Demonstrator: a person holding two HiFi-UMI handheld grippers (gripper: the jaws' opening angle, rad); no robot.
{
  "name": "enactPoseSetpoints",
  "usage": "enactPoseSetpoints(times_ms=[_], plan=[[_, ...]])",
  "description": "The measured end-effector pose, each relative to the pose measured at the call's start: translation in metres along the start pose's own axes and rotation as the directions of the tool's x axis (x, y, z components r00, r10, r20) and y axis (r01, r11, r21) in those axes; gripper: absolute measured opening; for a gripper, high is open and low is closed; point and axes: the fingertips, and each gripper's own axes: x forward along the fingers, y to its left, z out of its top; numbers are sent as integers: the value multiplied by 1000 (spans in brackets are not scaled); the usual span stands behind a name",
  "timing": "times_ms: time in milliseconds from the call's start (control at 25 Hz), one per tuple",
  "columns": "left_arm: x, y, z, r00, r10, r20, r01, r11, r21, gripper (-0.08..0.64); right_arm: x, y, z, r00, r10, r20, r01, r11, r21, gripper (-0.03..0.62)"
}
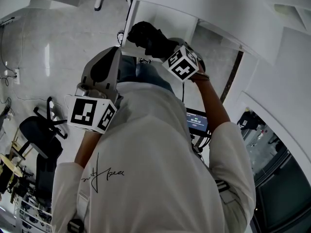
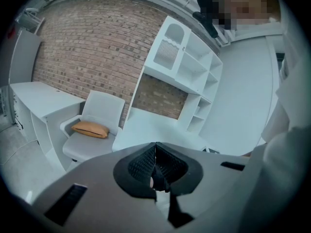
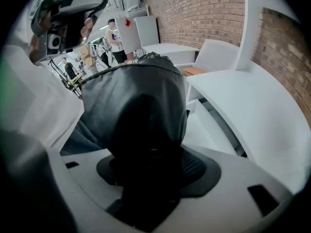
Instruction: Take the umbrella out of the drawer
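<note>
- Jaws: left gripper [image 2: 155, 152] pressed together; right gripper [image 3: 150, 154] clamped on the black folded fabric umbrella [image 3: 138, 101].
- Both forearms bent upward before the chest.
- Cursive script on the white shirt [image 1: 104, 173]: illegible.

No word or number can be read with certainty. A black handwritten-style script line [image 1: 104, 173] runs across the back of the person's white long-sleeved shirt [image 1: 160, 178], crossed by one tall stroke; its letters cannot be made out. A small dark screen [image 1: 197, 121] beside the person's right arm shows a row of pale characters, too small to read. The white cube [image 1: 91, 113] on the left tongs [image 2: 155, 165] and the second white cube [image 1: 181, 64] on the right tongs [image 3: 150, 161] bear black square code patterns, not letters. A small red mark [image 3: 127, 22] on a white upright panel [image 3: 130, 33] is unreadable.
</note>
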Motion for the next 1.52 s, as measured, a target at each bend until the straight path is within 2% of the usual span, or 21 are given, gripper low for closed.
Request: enactPoseSetpoints(times_ms=[160, 360, 720, 960, 1280, 1520], plan=[[-1, -2, 1, 1000, -4, 7, 4, 1000, 2, 17, -13, 2, 9, 1000, -4, 31, 3, 1000, 17, 255], [3, -5, 3, 1000, -2, 18, 2, 1000, -1, 17, -29, -5, 16, 996, -50, 80, 46, 998, 44, 255], [3, -13, 6, 999, 0, 42, 0, 1000, -8, 17, -60, -10, 25, 985, -72, 159, 58, 994, 95, 255], [-1, -14, 16, 997, 8, 74, -7, 1000, -7, 17, -85, -24, 36, 962, -140, 236, 111, 985, 134, 255], [-7, -12, 27, 994, -4, 106, 4, 1000, 4, 17, -119, -28, 54, 921, -203, 331, 139, 969, 206, 255], [-11, -23, 35, 992, -6, 128, 4, 1000, 22, 17, -146, -25, 60, 891, -220, 396, 132, 962, 237, 255]])
